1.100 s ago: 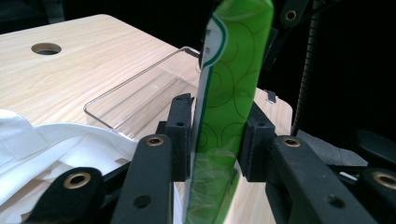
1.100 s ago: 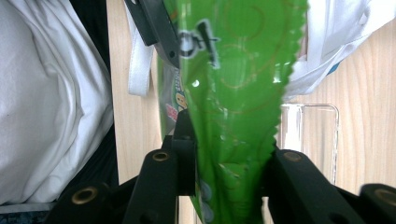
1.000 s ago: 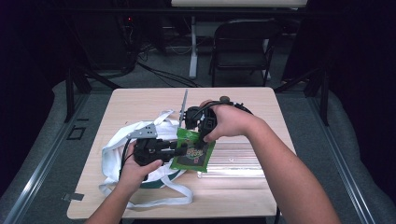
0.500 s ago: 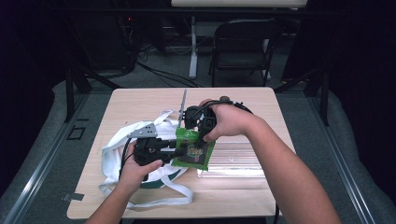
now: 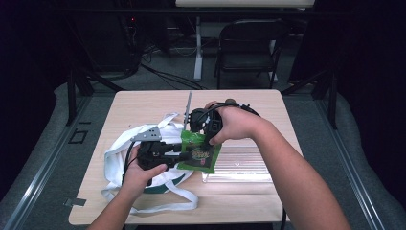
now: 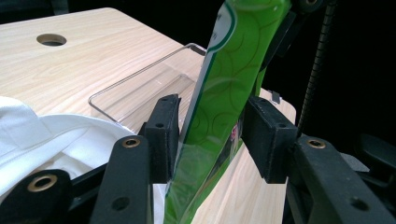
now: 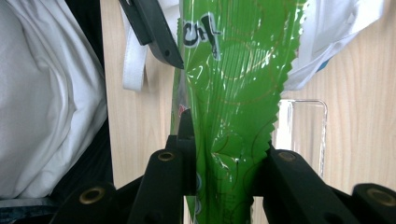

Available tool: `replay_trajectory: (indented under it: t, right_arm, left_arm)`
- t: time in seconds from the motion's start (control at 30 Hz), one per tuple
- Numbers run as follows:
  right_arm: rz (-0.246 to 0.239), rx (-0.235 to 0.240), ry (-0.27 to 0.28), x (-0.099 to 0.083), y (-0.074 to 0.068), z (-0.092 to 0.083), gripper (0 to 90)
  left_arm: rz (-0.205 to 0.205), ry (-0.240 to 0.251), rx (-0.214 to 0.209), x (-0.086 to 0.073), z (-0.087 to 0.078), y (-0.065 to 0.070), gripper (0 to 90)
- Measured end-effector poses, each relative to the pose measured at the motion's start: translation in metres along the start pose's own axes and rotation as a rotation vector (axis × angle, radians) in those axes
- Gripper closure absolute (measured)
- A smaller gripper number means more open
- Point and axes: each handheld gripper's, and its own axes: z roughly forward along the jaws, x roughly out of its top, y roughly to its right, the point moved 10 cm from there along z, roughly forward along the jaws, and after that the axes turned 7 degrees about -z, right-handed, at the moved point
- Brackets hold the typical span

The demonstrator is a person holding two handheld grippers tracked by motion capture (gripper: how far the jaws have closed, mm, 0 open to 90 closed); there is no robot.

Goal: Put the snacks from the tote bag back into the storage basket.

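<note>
A green snack bag (image 5: 198, 152) hangs upright above the table between both grippers. My right gripper (image 5: 203, 139) comes down on its top edge and is shut on it; in the right gripper view the pads pinch the crinkled green film (image 7: 233, 70) at my right gripper (image 7: 226, 154). My left gripper (image 5: 184, 155) reaches in from the left. In the left gripper view its jaws stand on either side of the bag (image 6: 229, 84), and my left gripper (image 6: 212, 135) is open with small gaps at the pads. One left finger (image 7: 154, 32) shows in the right gripper view.
A white cloth tote (image 5: 119, 153) with long handles lies on the left of the wooden table (image 5: 143, 105). A clear plastic tray (image 5: 244, 163) lies under and right of the snack bag. A folding chair (image 5: 249, 43) stands beyond the far edge.
</note>
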Motion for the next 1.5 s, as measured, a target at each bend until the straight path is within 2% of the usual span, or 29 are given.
replay_trajectory:
  t: [0.27, 0.43, 0.6, 0.87, 1.23, 1.5]
  right_arm:
    - [0.009, -0.022, 0.001, -0.005, 0.002, -0.008, 74.1]
    - [0.007, -0.034, -0.019, -0.010, 0.004, -0.012, 74.1]
    - [0.018, -0.043, -0.010, -0.014, 0.005, -0.016, 74.1]
    - [0.031, -0.074, -0.024, -0.027, 0.009, -0.022, 74.1]
    - [0.046, -0.112, -0.052, -0.043, 0.015, -0.030, 74.1]
    - [0.036, -0.147, -0.089, -0.052, 0.020, -0.031, 74.1]
  left_arm:
    - [-0.010, 0.003, 0.007, 0.000, -0.001, -0.003, 55.0]
    - [-0.005, -0.004, 0.011, -0.001, 0.000, -0.003, 55.1]
    - [-0.006, -0.001, 0.013, -0.001, 0.000, -0.004, 55.0]
    - [-0.003, 0.002, 0.033, -0.001, -0.001, -0.007, 55.0]
    - [-0.010, 0.010, 0.056, 0.000, -0.005, -0.014, 55.0]
    - [-0.014, 0.009, 0.067, -0.001, -0.006, -0.017, 55.0]
